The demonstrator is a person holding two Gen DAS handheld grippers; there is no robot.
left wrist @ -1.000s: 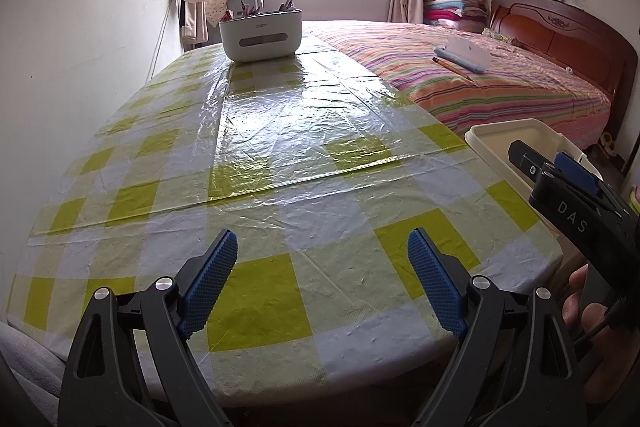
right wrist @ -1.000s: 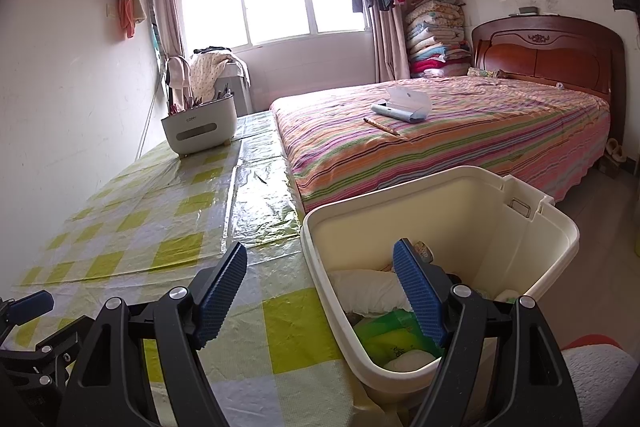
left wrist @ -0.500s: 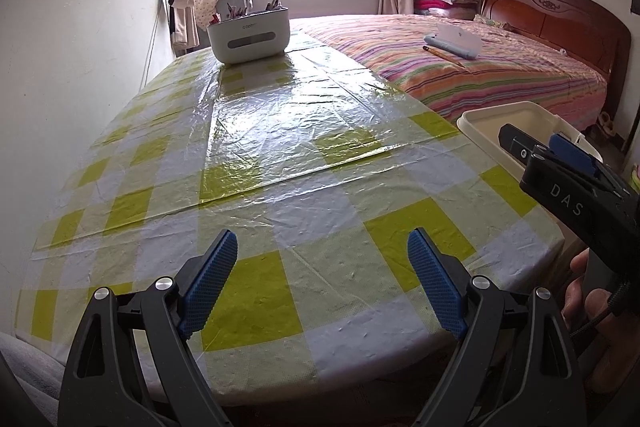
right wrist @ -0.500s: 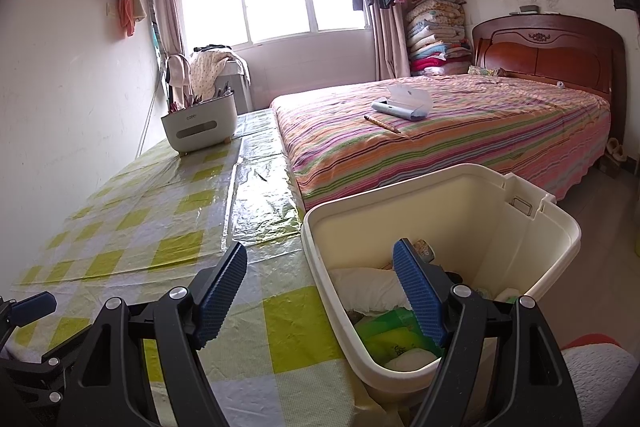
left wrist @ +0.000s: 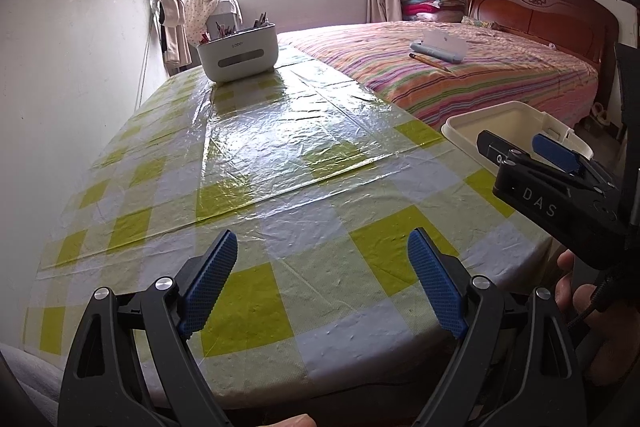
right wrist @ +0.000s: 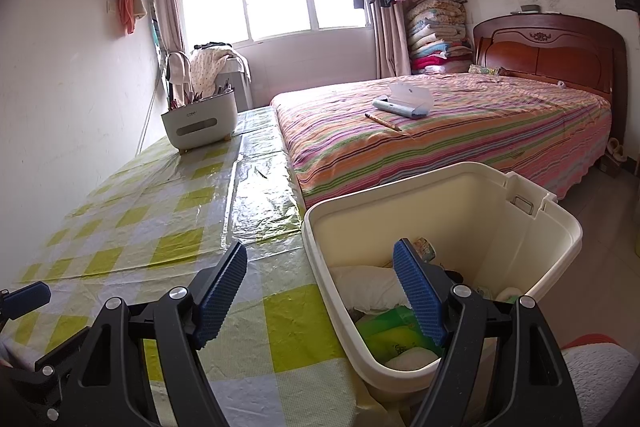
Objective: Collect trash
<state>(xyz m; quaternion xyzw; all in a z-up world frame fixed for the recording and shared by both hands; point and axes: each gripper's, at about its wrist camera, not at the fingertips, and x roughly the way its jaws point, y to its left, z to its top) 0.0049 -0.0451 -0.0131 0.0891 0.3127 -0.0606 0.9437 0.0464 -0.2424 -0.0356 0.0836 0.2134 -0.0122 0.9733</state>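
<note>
Right wrist alone shows trash (right wrist: 390, 327) inside bin (right wrist: 560, 223).

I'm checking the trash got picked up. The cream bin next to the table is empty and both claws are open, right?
Not quite. The right wrist view shows the cream bin already holds trash: a green packet and white wads. Both the left claw and the right claw are open.

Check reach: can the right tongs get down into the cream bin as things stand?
Probably yes. The right tongs are open and empty, one finger already over the cream bin at the table's edge. The bin has no lid; only trash lies inside.
</note>
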